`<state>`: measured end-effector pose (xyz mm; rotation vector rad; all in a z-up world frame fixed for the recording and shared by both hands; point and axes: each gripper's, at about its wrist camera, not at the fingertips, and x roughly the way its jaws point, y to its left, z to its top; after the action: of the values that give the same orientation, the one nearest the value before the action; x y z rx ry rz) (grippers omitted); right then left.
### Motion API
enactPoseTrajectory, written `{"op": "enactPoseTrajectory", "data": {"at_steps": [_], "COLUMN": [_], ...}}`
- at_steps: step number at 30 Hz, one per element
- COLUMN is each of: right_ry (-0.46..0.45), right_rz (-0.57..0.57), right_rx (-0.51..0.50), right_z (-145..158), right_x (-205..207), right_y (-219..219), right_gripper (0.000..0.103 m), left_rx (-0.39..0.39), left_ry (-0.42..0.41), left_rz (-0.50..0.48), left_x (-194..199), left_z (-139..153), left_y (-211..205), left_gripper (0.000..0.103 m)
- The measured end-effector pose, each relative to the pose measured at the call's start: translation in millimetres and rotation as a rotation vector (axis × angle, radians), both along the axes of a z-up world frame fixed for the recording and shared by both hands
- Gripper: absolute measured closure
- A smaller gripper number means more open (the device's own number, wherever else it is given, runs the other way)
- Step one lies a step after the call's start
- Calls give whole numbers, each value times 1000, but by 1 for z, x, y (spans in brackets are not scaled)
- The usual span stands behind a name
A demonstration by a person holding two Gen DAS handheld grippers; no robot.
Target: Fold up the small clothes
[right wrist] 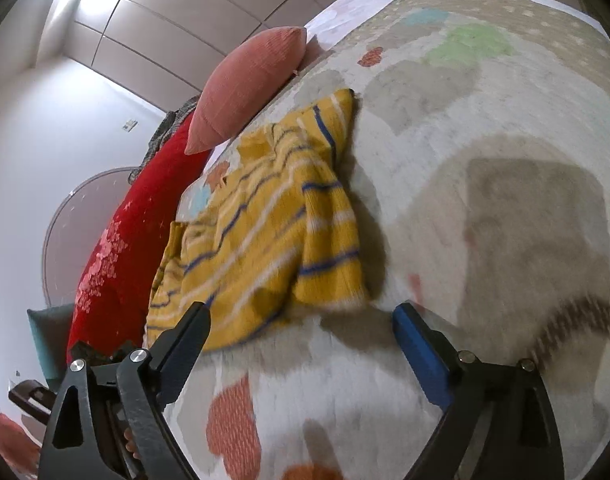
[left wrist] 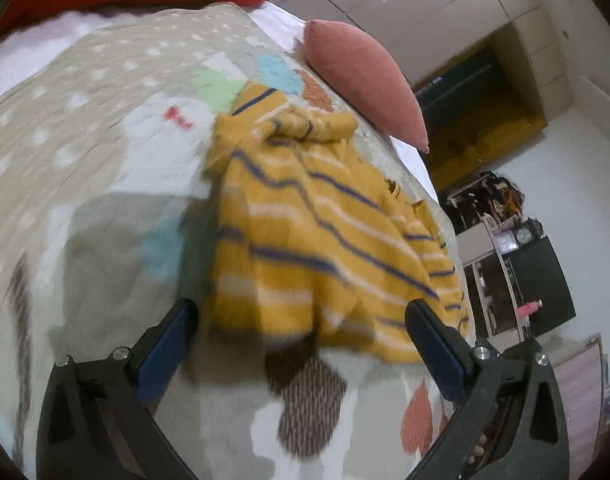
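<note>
A small yellow knitted sweater (left wrist: 305, 232) with white and dark blue stripes lies loosely folded on the patterned bedspread (left wrist: 85, 140). My left gripper (left wrist: 301, 312) stands open just short of its near edge, nothing between the blue pads. In the right wrist view the same sweater (right wrist: 265, 232) lies ahead and to the left. My right gripper (right wrist: 301, 316) is open too, its fingertips at the sweater's near hem without pressing on it. Both views are blurred by motion.
A pink cushion (left wrist: 365, 80) lies beyond the sweater at the bed's edge. A red pillow (right wrist: 121, 248) runs along the bedspread's side. Cupboard doors (right wrist: 165, 28) stand behind, and a dark shelf unit (left wrist: 517, 256) stands on the floor past the bed.
</note>
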<state>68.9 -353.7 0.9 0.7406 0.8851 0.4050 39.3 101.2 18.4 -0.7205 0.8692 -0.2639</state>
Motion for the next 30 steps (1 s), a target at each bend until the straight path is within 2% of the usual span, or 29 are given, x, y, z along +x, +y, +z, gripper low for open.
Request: {"op": "enactPoseTrajectory", "data": {"at_steps": [6,9,10,11,12,13,14,15,19,25,26,27,28,30], "right_ry": [-6,-13,-14,-4,26,48,63,75,76,63,63,72,83,98], "right_rz": [10,16,17,20,20,25,29,29,55,114,116,109,91,45], "right_rx": [25,4,-1,1,21,61,107,158,212,154,128,77,50,57], "right_z": [-2,-2,-2,-3,-6,-10,-12,-13,-5,5,4,3,1,-2], "right_x": [58,84,90,95,101,103,104,102,76,10,3,-8,-13,-26], "right_y": [14,30,34,37,39,38,35,31,25,23,24,24,23,9], "right_gripper": [7,7,10,22,44,53,64,68,71,71,69,62,58,49], "left_rx": [40,96,113,129,134,105,72,78,96,112,134,150,165,138], "left_ry": [4,45,58,70,102,129,131,125,115,127,143,156,170,183], "left_rz": [-74,-71,-68,-63,-67,-78,-58,-54,-67,-101,-99,-88,-69,-25], "left_x": [60,83,88,89,91,97,93,88,58,-2,-9,-15,-20,-35], "left_z": [-2,-2,-2,-1,-1,-4,-2,3,20,26,22,19,16,14], "left_y": [-14,-27,-30,-32,-33,-31,-26,-26,-30,-33,-34,-33,-29,-17], "left_gripper": [1,1,9,51,76,81,82,82,82,80,77,76,72,70]}}
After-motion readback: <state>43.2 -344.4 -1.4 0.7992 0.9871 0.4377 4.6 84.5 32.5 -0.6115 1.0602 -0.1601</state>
